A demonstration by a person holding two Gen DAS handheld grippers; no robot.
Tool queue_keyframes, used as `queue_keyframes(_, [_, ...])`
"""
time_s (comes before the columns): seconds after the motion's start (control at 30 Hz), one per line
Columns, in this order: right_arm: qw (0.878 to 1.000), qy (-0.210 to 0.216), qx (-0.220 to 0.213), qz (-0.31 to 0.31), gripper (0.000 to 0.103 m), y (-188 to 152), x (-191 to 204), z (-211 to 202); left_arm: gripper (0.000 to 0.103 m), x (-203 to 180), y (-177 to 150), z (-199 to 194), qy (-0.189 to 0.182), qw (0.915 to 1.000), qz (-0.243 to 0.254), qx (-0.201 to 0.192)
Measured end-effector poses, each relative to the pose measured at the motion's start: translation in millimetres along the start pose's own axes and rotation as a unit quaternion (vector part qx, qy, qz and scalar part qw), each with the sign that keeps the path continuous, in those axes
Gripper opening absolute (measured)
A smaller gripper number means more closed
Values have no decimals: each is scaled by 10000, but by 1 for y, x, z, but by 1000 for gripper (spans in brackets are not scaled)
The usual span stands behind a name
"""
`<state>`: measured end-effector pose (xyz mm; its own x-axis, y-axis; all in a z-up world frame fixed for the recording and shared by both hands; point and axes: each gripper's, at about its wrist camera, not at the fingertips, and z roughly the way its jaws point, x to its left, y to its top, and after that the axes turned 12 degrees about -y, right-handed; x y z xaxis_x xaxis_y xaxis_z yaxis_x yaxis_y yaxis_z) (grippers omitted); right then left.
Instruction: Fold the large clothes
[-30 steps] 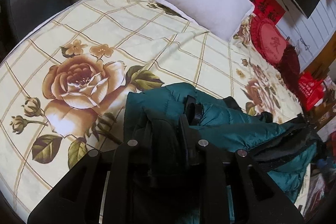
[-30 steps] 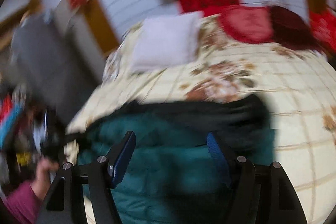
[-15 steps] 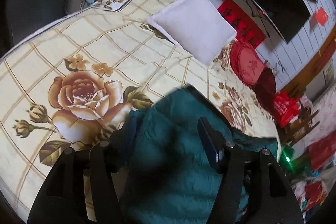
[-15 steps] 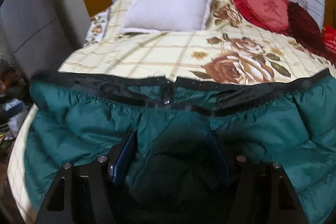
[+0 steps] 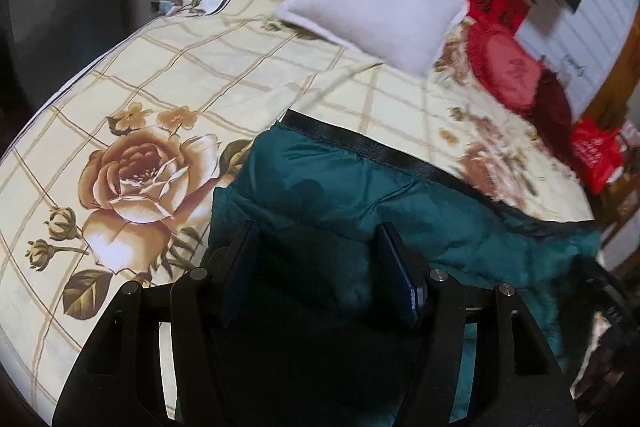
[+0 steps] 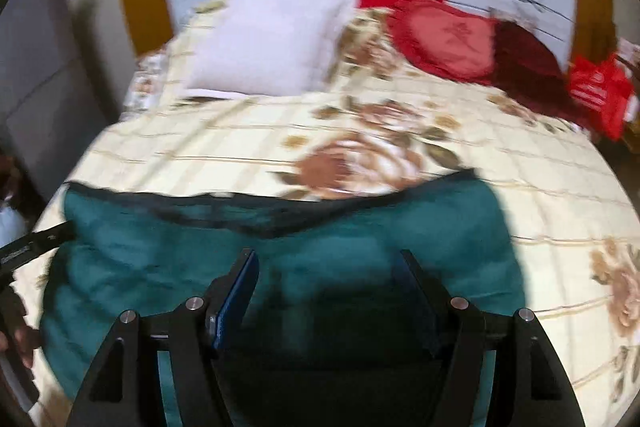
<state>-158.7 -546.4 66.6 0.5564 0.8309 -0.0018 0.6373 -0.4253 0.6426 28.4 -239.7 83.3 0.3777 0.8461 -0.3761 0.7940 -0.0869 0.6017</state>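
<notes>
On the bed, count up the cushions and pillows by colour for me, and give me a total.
White: 1, the white pillow
Red: 1, the round red cushion
Dark maroon: 1, the maroon cushion beside the red one
Total: 3

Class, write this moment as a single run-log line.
garment: green padded jacket flat on floral bedspread | left gripper: open | right gripper: open
</notes>
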Motion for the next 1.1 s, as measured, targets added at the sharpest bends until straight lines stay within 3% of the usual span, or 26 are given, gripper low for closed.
queue_keyframes(0.13, [9994,-71,325,117,68,-5,-11,37,63,-1,-2,16,224,9995,204,81])
queue_keyframes(0.37, [9991,-242,356,29,68,-11,-3,64,68,1,-4,28,272,9992,281,32])
queue_keyframes(0.5, [9993,-207,297,21,68,-11,-6,44,68,0,-5,28,291,9991,314,31])
queue_keyframes(0.73, [9994,295,23,169,68,-32,-22,-21,69,-1,-7,29,300,9990,327,18])
queue_keyframes(0.93, [9994,88,337,69,70,-59,-25,6,69,-1,-7,29,350,9987,359,-7])
queue_keyframes(1.1, [9994,-59,327,-138,71,-52,-17,-2,69,-1,-6,21,343,9989,319,-24])
